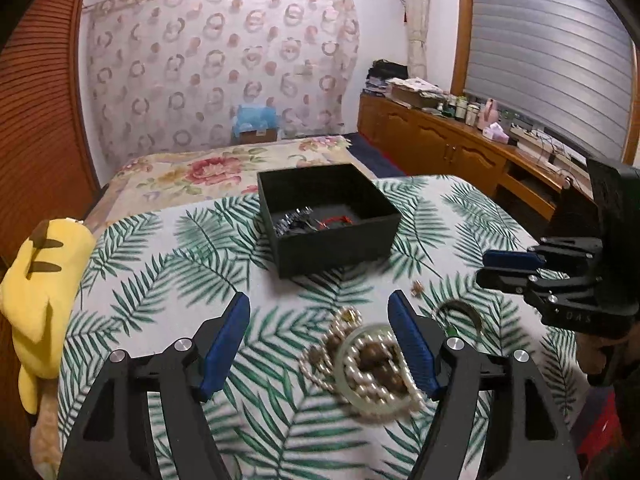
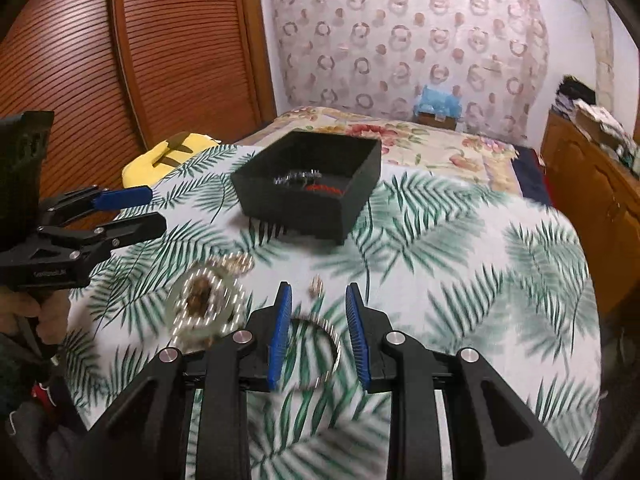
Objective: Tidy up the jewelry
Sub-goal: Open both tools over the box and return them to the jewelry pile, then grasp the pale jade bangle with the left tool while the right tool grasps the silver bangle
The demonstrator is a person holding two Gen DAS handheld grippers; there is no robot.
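A black open box (image 1: 328, 216) (image 2: 308, 184) sits on the palm-leaf cloth and holds a dark chain and a red piece. A pile of pearl and brown beads with a pale green bangle (image 1: 368, 364) (image 2: 204, 300) lies in front of it. My left gripper (image 1: 320, 324) is open, with the pile by its right finger. A thin ring bracelet (image 2: 320, 352) (image 1: 456, 312) lies between the fingers of my open right gripper (image 2: 318, 300). A small earring (image 2: 316, 285) (image 1: 417, 289) lies just beyond.
A yellow plush toy (image 1: 40, 312) (image 2: 168, 156) lies at the table's left edge. A floral bed (image 1: 224, 168) stands behind the table. A wooden cabinet (image 1: 460, 148) with clutter runs along the right wall.
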